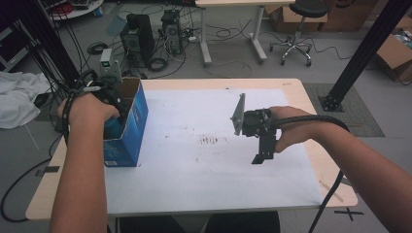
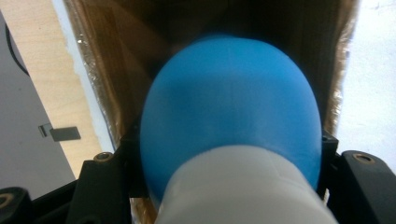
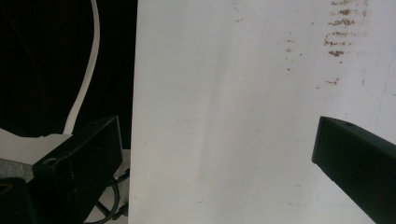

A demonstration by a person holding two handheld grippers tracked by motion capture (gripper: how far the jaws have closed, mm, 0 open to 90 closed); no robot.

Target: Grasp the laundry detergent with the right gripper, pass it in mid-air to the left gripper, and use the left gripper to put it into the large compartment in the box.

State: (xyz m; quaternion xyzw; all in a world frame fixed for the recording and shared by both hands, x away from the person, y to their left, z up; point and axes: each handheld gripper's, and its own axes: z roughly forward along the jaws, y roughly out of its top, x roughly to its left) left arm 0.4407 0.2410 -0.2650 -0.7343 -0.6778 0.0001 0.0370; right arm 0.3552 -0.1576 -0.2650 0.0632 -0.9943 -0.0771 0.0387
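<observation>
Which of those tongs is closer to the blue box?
Left. The left tongs are down inside the blue box, gripping a blue-and-white object; the right tongs hang open over the white mat, well apart.

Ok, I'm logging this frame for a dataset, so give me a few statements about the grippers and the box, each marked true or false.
1. The left gripper holds a blue and white object. True.
2. The right gripper grips a cup. False: its jaws are open and empty above the white mat.
3. The blue box stands at the table's left side. True.
4. The box is closed. False: its top is open, with the left gripper over the opening.
</observation>
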